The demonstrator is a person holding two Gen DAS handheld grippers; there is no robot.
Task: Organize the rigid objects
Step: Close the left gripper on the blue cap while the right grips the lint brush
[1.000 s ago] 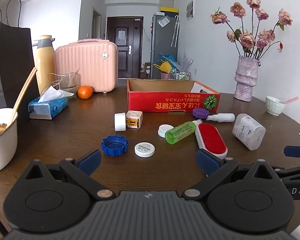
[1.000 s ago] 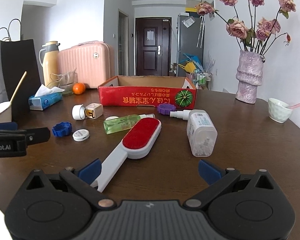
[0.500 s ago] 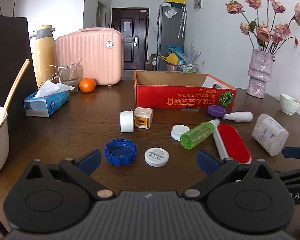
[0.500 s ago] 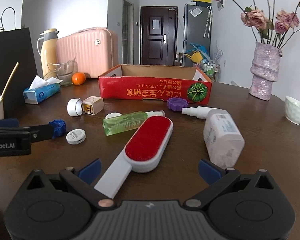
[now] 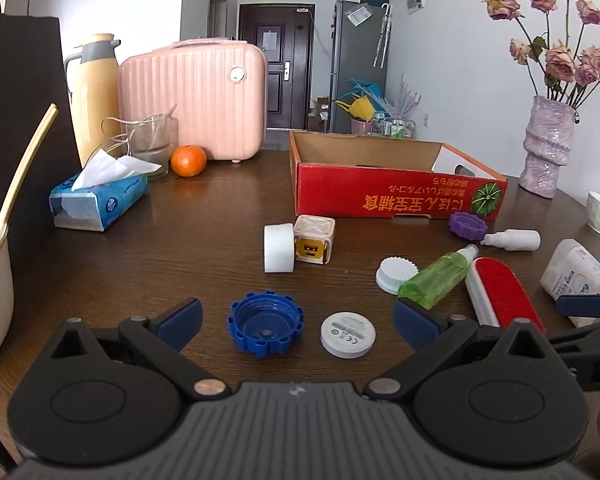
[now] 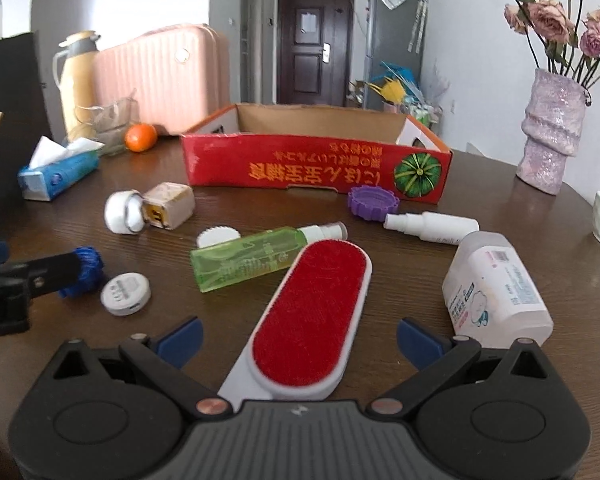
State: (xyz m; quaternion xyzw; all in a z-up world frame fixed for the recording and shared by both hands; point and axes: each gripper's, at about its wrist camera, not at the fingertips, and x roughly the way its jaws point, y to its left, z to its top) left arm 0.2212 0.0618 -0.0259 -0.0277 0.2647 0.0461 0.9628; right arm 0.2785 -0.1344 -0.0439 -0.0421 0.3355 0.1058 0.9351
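Both grippers have advanced since the earlier frames, so the clutter looms larger. Worktop (image 5: pixel 180 240): dark wood, carrying all loose items. Red box (image 6: pixel 316 168): empty, at the far side, the likely destination. Lint brush (image 6: pixel 312 316): lies between the open jaws of the right gripper (image 6: pixel 298 334), nothing gripped; its head touches the green bottle (image 6: pixel 248 258), which could roll if the brush is dragged. Blue cap (image 5: pixel 266 328) and white disc (image 5: pixel 348 334): just ahead of the left gripper (image 5: pixel 296 318), jaws open and empty; closing off-centre could flick either low piece away.
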